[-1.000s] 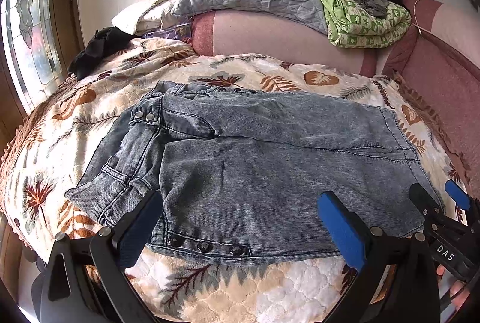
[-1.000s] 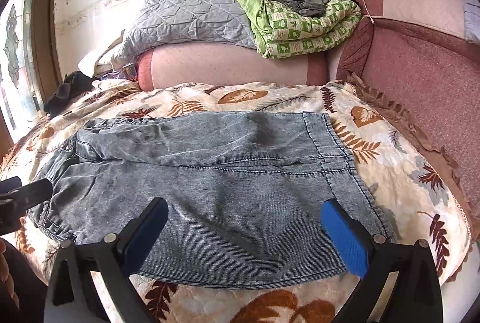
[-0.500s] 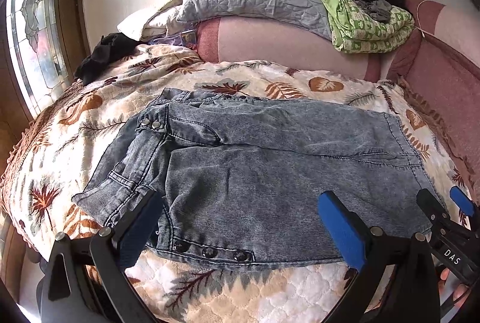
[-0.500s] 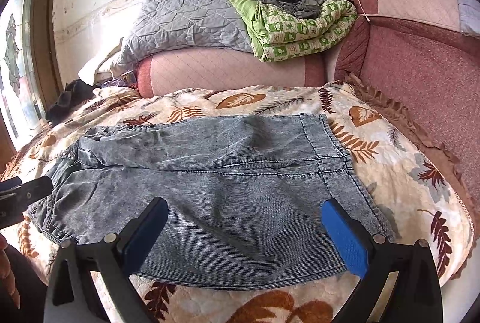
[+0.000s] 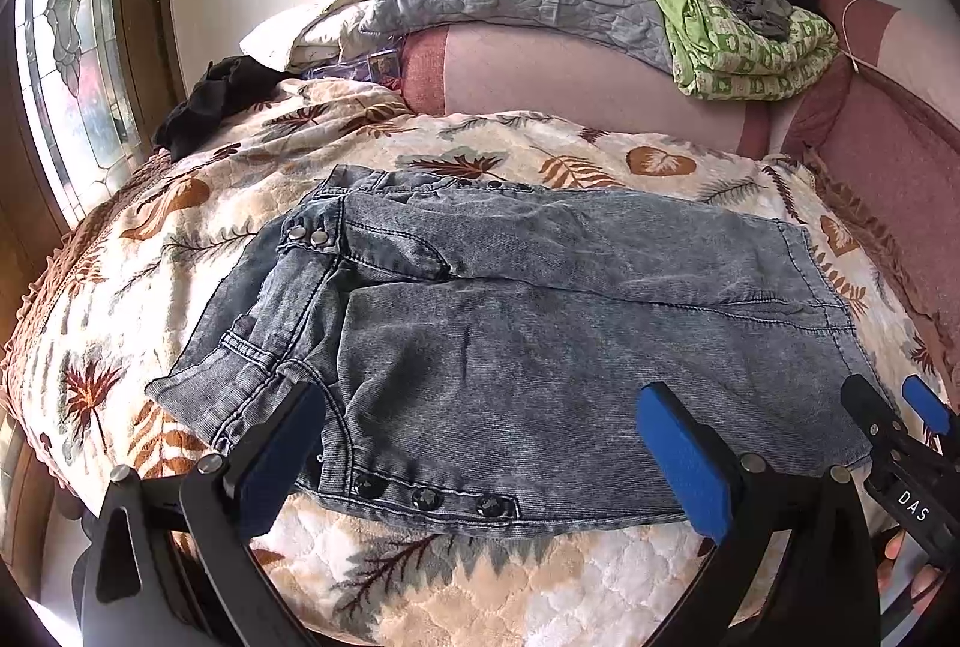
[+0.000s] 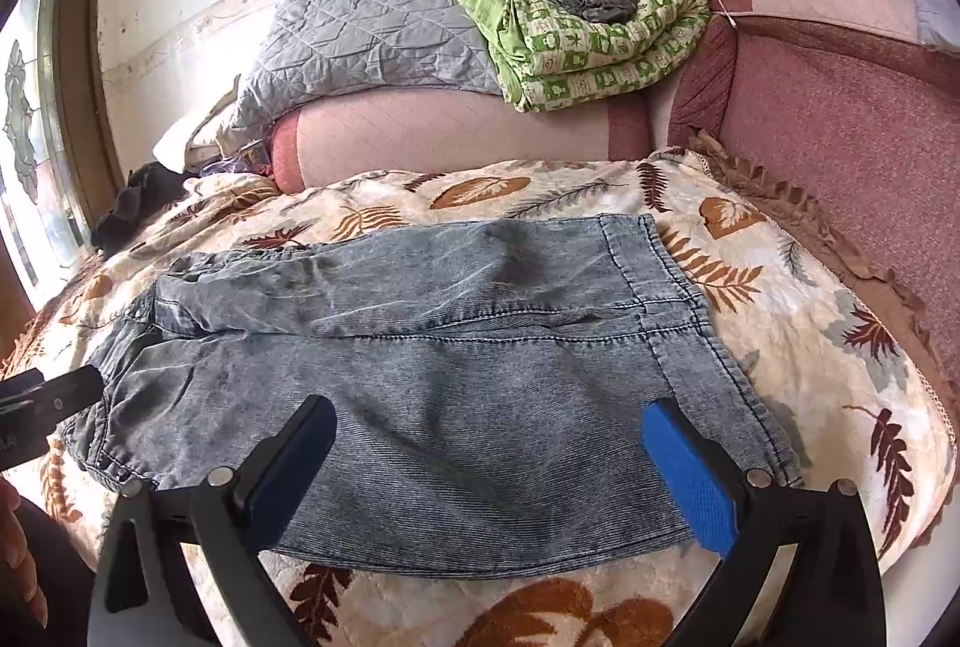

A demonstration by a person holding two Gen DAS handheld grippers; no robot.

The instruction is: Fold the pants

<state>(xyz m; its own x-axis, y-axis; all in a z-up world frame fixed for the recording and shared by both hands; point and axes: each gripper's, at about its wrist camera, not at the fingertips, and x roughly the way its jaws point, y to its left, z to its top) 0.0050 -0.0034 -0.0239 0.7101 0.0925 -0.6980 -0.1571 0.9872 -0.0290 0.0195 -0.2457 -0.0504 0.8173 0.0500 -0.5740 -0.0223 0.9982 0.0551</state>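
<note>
Both grippers, left [image 5: 480, 461] and right [image 6: 492, 473], jaws spread wide above pants [image 5: 540, 335], empty.

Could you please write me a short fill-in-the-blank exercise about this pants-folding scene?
1. The denim pants lie on a bedspread printed with ____.
2. Both the left gripper and the right gripper have their jaws ____.
3. The green quilt has ____ clothes piled on top.

Missing words: leaves; open; dark
</note>
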